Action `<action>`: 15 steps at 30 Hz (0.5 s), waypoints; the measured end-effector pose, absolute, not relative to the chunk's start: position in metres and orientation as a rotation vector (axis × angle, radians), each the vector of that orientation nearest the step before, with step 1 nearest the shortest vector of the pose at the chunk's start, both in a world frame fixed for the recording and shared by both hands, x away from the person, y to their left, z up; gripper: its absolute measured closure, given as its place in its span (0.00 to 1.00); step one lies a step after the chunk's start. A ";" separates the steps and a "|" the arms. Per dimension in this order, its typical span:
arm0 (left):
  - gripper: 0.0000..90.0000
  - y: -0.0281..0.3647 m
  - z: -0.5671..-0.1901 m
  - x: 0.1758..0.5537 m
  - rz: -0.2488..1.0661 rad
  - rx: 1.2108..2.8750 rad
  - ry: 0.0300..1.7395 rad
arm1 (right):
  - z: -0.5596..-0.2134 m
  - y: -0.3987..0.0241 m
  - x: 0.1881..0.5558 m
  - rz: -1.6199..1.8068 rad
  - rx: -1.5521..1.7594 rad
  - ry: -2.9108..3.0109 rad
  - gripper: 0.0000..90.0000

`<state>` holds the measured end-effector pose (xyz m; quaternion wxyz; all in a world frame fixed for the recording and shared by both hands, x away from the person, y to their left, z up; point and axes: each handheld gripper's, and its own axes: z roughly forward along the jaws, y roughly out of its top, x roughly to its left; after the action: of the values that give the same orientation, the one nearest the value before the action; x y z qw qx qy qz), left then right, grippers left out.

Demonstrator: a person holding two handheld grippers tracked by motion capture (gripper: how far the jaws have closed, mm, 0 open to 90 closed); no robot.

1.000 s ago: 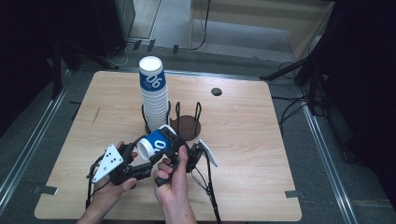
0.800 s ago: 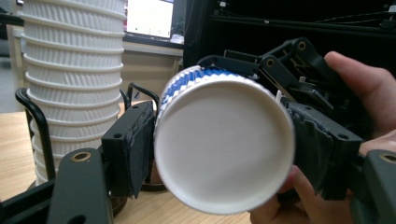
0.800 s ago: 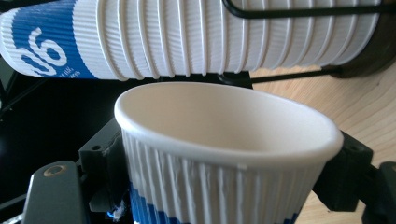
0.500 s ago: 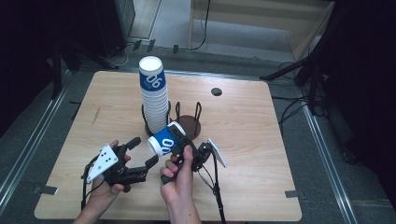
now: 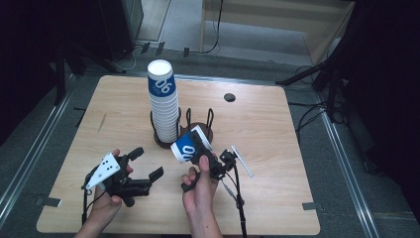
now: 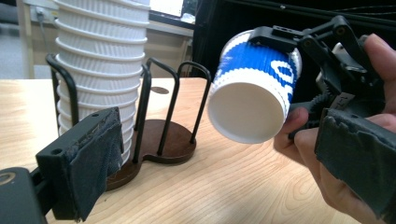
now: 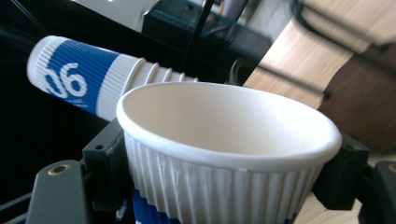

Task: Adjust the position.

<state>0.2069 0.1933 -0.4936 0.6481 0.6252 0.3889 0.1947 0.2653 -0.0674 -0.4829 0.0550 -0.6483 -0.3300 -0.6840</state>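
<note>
Wooden table, with a dark two-bay wire cup holder near centre: left bay carries the tall stack of cups, right bay is empty. The right gripper is clamped on a single blue-and-white paper cup, jaws on opposite sides of the wall just under the rim per the right gripper view. That cup hangs in the air just in front of the empty bay, tilted hard: base points down toward the person's left, mouth up and away toward the holder. Left gripper is spread wide and empty, low over the table, well left of the cup, aimed at the cup's base. My read: the right hand is the nearer one, and the cup's long axis needs to come upright before it can drop into the empty bay just beyond it.
</note>
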 end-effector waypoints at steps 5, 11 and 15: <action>0.02 0.199 -0.495 0.207 0.462 1.428 0.911 | -0.480 -0.074 0.264 -2.155 -2.085 -1.183 0.23; 0.02 0.205 -0.496 0.208 0.471 1.445 0.927 | -0.478 -0.080 0.262 -2.290 -2.113 -1.391 0.23; 0.02 0.211 -0.497 0.209 0.470 1.442 0.948 | -0.475 -0.085 0.262 -2.325 -2.120 -1.528 0.23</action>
<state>0.2090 0.2107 -0.4972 0.6261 0.6285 0.4134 0.2050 0.2621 -0.0852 -0.4754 -0.1771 -0.5965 -0.4299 -0.6542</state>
